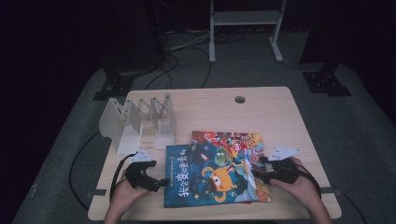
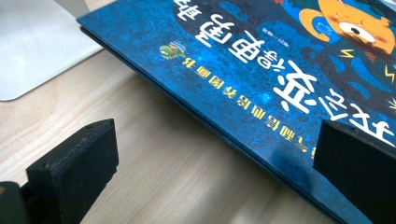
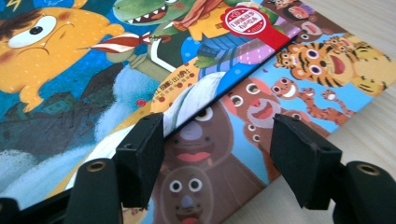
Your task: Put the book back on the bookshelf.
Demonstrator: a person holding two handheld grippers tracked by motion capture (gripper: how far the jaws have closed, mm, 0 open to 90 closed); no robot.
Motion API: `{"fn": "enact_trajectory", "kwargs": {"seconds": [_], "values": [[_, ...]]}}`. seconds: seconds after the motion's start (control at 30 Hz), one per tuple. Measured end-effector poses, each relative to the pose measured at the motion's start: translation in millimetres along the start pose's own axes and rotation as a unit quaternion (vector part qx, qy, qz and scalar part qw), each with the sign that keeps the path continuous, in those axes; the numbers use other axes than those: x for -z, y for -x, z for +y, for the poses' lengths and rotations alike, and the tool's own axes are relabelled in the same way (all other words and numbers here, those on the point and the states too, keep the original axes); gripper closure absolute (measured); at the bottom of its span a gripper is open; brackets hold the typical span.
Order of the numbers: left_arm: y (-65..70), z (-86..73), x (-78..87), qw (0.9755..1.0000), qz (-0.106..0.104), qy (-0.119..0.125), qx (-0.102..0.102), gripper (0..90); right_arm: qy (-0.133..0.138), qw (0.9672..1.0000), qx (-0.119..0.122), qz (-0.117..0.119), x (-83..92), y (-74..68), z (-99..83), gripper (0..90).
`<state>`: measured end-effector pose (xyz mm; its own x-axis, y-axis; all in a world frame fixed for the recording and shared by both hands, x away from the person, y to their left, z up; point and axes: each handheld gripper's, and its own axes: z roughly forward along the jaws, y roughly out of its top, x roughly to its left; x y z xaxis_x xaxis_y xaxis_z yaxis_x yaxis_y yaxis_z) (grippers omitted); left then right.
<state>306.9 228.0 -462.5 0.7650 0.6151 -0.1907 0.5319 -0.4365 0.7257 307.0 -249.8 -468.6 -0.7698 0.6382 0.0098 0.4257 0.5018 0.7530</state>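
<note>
High view puts your two grippers at either side of the blue book [image 1: 205, 175], which lies on top of a second picture book [image 1: 243, 140] near the front edge of the wooden table [image 1: 261, 107].

Your left gripper [image 1: 161, 183] sits at the blue book's left edge with its jaws wide apart; in the left gripper view the book's corner [image 2: 261, 79] runs between them, untouched. Your right gripper [image 3: 217, 154] has its jaws standing apart over the lower book [image 3: 261, 126], with a gap showing between them and nothing pinched. Whether one jaw already rests on the cover is hard to tell from this angle.

Mind the overlap. If you close on the right side now, you could catch the lower book instead of the blue one, or both at once, and drag the stack. A thin glossy cover may also slip out of the pads or crease at the corner.

Behind the books stands a white folding book rack [image 1: 140, 121]. Around the table the room is dark, with grey carpet [image 1: 355, 130], cables and stand legs.
</note>
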Motion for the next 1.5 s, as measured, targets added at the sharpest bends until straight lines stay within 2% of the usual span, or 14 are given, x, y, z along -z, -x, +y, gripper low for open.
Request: {"fn": "enact_trajectory", "kwargs": {"seconds": [0.37,0.57,0.87,1.23,1.43,1.5], "values": [[-2.9,-3.1,-1.0,0.9999,-0.009,-0.002,0.008,0.0,0.003,0.9997,0.013,0.021,-10.2,-9.5,7.4,32.9],[-2.8,-4.7,-5.4,0.9994,-0.032,-0.007,0.012,0.0,0.004,0.9993,0.018,0.032,-15.1,-14.7,11.2,33.1],[-8.2,-9.3,-12.3,0.9966,-0.072,-0.004,0.041,0.0,0.006,0.9989,0.024,0.039,-18.4,-18.3,13.6,33.0],[-5.0,-4.3,-6.0,0.9966,-0.073,-0.010,0.037,0.0,0.004,0.9987,0.028,0.042,-19.6,-17.4,14.4,32.4],[-0.4,2.6,5.6,0.9963,-0.077,0.012,0.036,0.0,0.004,0.9987,0.029,0.042,-20.1,-17.6,14.6,32.3],[4.5,9.1,13.0,0.9972,-0.068,0.015,0.024,0.0,0.004,0.9987,0.030,0.041,-20.4,-18.6,15.0,32.3]]}}
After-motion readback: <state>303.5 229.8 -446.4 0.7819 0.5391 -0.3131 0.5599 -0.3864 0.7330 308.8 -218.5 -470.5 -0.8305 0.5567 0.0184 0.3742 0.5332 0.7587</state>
